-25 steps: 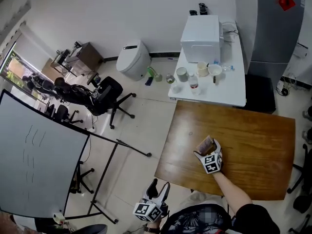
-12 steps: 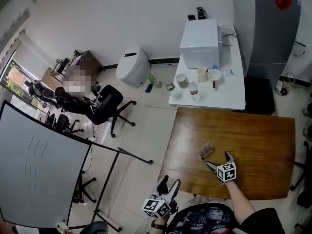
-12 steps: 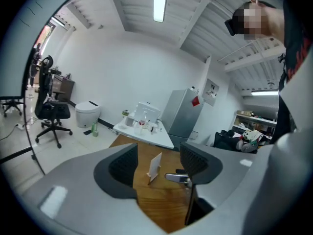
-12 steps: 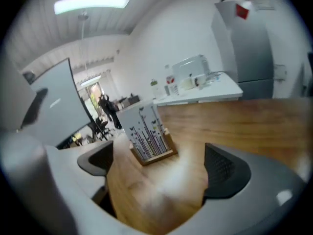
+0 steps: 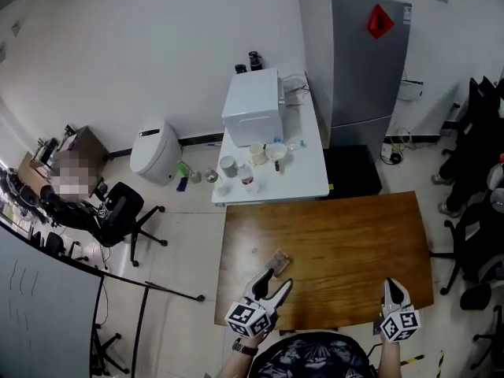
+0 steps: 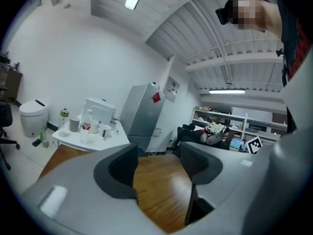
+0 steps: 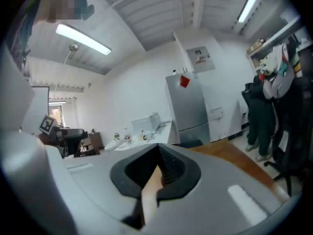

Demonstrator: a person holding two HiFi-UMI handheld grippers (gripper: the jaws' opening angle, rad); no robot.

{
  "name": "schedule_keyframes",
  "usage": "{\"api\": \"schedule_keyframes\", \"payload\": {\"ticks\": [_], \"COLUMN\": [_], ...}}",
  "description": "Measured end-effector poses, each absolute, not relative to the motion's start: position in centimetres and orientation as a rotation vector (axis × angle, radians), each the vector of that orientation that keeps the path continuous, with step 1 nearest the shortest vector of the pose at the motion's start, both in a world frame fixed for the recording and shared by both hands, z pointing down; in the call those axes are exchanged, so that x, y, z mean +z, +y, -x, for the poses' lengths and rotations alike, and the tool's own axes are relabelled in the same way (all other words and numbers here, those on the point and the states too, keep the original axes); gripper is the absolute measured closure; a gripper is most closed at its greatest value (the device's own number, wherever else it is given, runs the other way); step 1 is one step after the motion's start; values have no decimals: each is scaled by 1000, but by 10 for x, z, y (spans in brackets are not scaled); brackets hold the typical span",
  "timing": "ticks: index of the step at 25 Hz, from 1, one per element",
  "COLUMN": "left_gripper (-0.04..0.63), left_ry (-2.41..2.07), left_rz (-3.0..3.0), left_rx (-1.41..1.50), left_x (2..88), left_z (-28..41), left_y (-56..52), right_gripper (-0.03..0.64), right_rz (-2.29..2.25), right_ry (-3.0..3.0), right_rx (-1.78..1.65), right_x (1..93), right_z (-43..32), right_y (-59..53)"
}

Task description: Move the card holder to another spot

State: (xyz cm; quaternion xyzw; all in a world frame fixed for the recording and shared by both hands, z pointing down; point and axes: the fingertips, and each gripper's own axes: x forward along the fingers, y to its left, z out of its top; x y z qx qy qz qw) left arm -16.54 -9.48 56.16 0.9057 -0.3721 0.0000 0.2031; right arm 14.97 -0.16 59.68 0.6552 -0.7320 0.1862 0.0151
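Note:
The card holder (image 5: 278,260), a small brown-and-grey piece, lies on the wooden table (image 5: 354,235) near its front left part, and nothing is touching it. My left gripper (image 5: 276,280) hovers just in front of it at the table's near edge, jaws open and empty. In the left gripper view the left gripper (image 6: 159,163) frames only bare wood, and the holder is not seen. My right gripper (image 5: 391,284) is at the front right edge, far from the holder. In the right gripper view the right gripper (image 7: 159,166) has closed fully shut with nothing between the jaws.
Behind the wooden table stands a white side table (image 5: 307,186) with a white appliance (image 5: 252,107), cups and a bottle. A grey fridge (image 5: 358,61) is beside it. Office chairs stand left (image 5: 118,211) and right (image 5: 476,242). A whiteboard (image 5: 39,305) is at lower left.
The right gripper let go of the card holder, drew back to the table's front right edge and shut. The left gripper rose to the table's near edge. The head view swung rightward.

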Motion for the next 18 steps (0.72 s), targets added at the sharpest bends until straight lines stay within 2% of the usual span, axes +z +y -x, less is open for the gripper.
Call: {"api": "schedule_keyframes", "payload": {"ticks": [6,18], "left_gripper": [319,325], "left_ry": [-974,-978], "left_rz": [-2575,-2587], "left_rx": [11,65], "left_x": [556,557], "left_z": [133,128], "left_y": [-78,-50], "right_gripper": [617,617], "right_rz": [-2159,-2091], "right_ry": [-2218,-2227], "right_rx": [416,372], "right_x": [557,555], "right_z": [-165,-153], "right_y": [12,18]}}
